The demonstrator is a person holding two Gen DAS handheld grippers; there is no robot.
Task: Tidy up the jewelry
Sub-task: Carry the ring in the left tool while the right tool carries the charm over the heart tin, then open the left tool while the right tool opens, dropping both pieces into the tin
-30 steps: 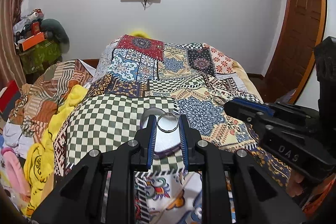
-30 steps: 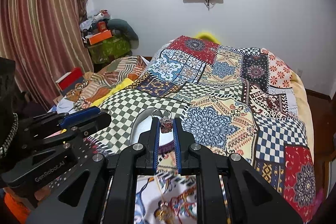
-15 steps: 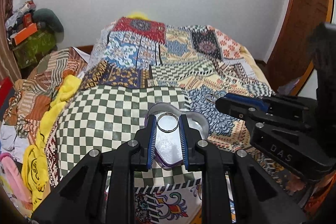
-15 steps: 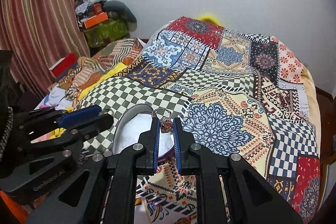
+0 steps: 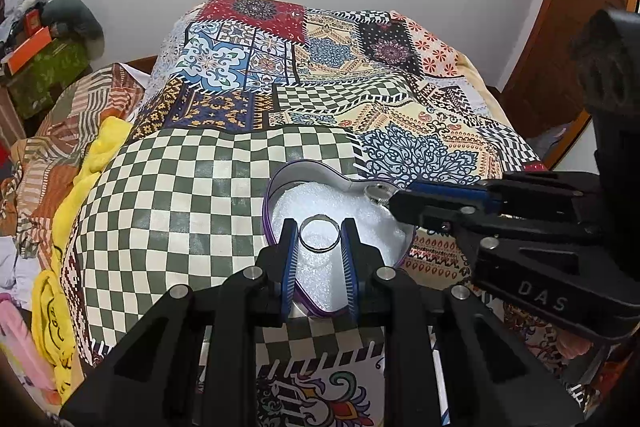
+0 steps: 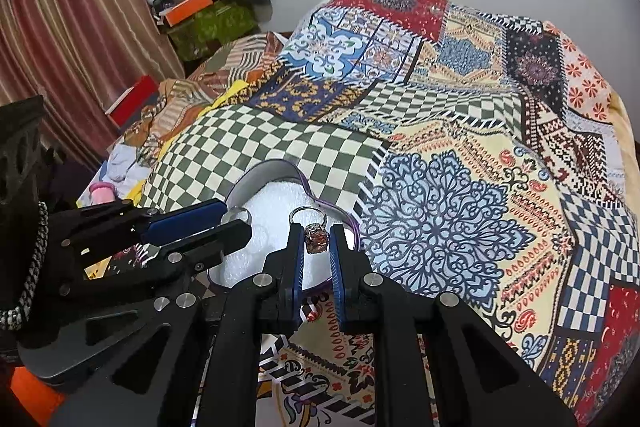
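Gleaming between blue fingers [image 5: 289,259], a plain silver ring [image 5: 320,233] shows hollow.

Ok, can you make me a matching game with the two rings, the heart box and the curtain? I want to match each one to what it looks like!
Things:
1. plain ring
2. stone ring
3. heart box
4. curtain

Looks:
a. purple rim, white foam inside
b. thin silver band, held in the left gripper
c. red-brown stripes, hanging at the side
d. reddish gem, pinched in the right gripper

Pairs: 1-b, 2-d, 3-a, 4-c
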